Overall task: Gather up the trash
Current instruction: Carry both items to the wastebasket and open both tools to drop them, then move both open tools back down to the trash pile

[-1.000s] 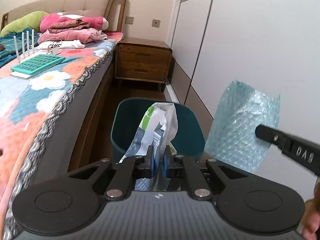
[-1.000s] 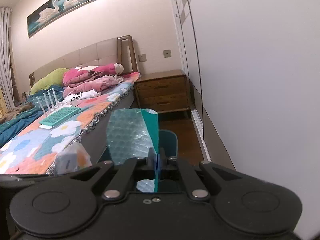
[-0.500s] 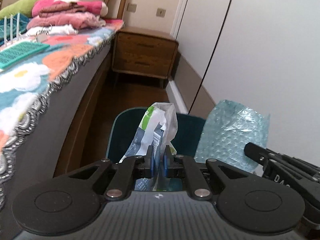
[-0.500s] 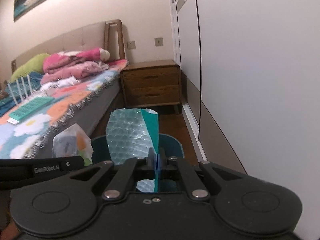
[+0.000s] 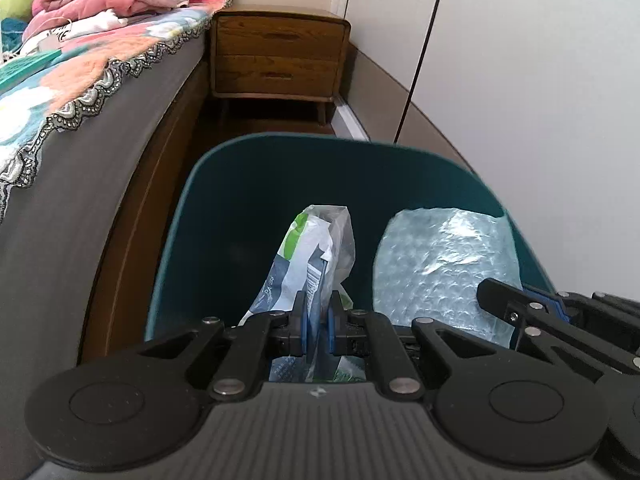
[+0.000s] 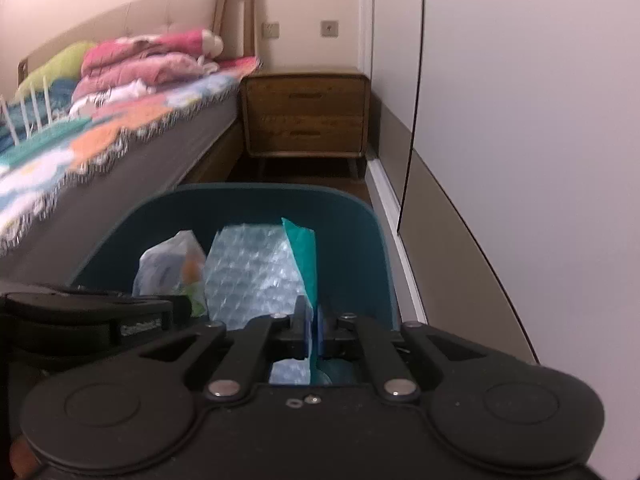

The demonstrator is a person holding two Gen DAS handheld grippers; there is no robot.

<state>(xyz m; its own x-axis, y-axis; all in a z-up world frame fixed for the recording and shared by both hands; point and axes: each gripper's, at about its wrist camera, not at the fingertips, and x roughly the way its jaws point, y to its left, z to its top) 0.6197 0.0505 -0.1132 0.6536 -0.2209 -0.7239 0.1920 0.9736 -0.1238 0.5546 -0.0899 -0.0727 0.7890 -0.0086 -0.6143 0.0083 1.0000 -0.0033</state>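
Left tool [image 5: 319,322] pinches a plastic wrapper [image 5: 316,256]; right tool [image 6: 314,334] holds bubble wrap [image 6: 252,272], its jaws just starting to open. Both pieces hang over the teal bin [image 5: 280,172] at lower centre, its opening directly below both tools.

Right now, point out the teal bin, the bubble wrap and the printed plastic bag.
teal bin [image 5: 280,148]: left wrist view, far rim.
bubble wrap [image 5: 440,256]: left wrist view, middle of the sheet.
printed plastic bag [image 5: 316,248]: left wrist view, upper part above the pads.
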